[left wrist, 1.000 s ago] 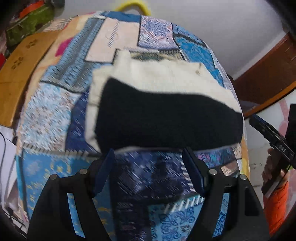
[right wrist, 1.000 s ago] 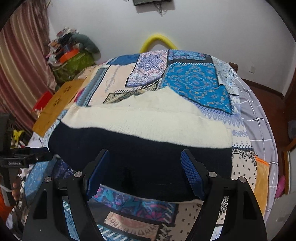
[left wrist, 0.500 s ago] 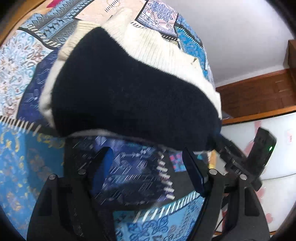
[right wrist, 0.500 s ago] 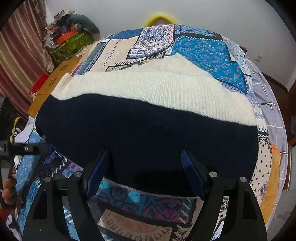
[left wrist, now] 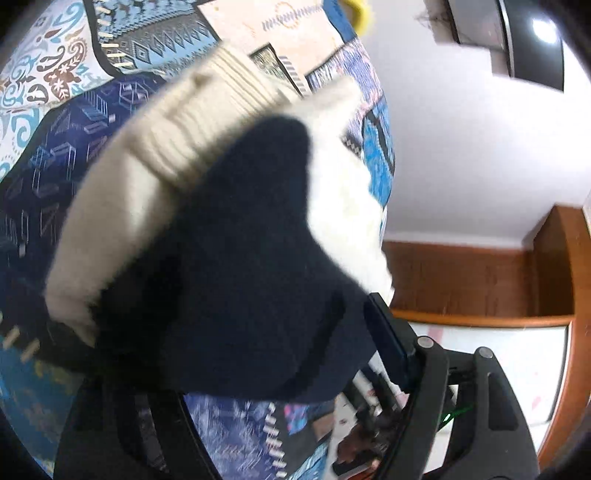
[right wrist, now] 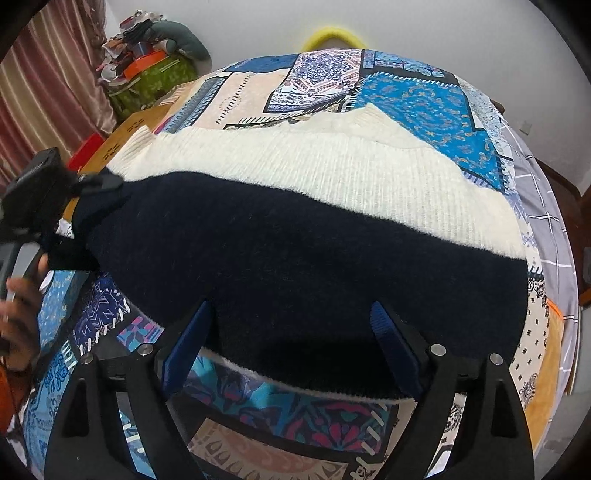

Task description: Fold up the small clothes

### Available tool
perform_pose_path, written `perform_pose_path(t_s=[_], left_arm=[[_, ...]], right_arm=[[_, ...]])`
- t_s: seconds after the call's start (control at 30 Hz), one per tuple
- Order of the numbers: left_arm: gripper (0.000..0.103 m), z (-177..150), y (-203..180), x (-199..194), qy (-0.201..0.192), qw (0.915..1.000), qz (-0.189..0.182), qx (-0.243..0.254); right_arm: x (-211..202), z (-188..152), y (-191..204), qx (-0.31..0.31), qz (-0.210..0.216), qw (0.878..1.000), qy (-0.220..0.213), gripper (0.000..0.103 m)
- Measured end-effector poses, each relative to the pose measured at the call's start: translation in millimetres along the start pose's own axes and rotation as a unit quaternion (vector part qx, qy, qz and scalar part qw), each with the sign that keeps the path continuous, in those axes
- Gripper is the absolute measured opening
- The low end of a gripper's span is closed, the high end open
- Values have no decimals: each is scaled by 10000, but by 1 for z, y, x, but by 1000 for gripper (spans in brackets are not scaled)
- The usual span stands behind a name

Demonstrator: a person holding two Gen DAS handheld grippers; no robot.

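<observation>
A small knit sweater, navy [right wrist: 295, 258] on the near half and cream [right wrist: 303, 166] on the far half, lies on a patchwork bedspread [right wrist: 413, 92]. My right gripper [right wrist: 291, 350] is open, its blue fingers over the navy hem. In the right wrist view my left gripper [right wrist: 94, 186] sits at the sweater's left corner. In the left wrist view the sweater [left wrist: 229, 266] fills the frame between the fingers, covering the left finger; only the right finger [left wrist: 388, 350] shows. I cannot tell whether the left jaws grip the cloth.
A wooden board [right wrist: 118, 140] and a green bag with clutter [right wrist: 155, 77] stand at the left of the bed. A yellow hoop [right wrist: 332, 35] shows behind it. A wooden cabinet [left wrist: 480, 280] is to the right in the left wrist view.
My left gripper has swung in to the sweater's left corner and tilted; the cloth now fills its view. My right gripper has moved closer over the navy hem.
</observation>
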State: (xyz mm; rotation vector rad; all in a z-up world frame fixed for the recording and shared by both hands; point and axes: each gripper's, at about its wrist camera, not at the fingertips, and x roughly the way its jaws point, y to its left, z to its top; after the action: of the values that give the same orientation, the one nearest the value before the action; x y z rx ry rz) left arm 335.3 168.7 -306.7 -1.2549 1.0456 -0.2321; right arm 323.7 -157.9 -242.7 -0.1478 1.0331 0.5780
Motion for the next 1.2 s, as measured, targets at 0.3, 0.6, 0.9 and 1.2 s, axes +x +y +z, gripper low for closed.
perform_pose_path(t_s=[0.3,0.6,0.9,1.2], left_arm=[[44,22,-26,5,-713,9939,792,285],[20,3,-95,-18,-1551,9473,1974,1991],[16,-12,-150,-95,-2641,8651,2774,3238],[15,-45,-201,-91,-2928,8184,2953,3966]], right_arm=[[-1,-2,0,-44,45,10000,7,87],[-10,-2,-4,83,25,10000,-47,85],[-22,-5,-17,155,-79,9996,-241,85],[-19,-10,-25,234,22,9993,-295,85]])
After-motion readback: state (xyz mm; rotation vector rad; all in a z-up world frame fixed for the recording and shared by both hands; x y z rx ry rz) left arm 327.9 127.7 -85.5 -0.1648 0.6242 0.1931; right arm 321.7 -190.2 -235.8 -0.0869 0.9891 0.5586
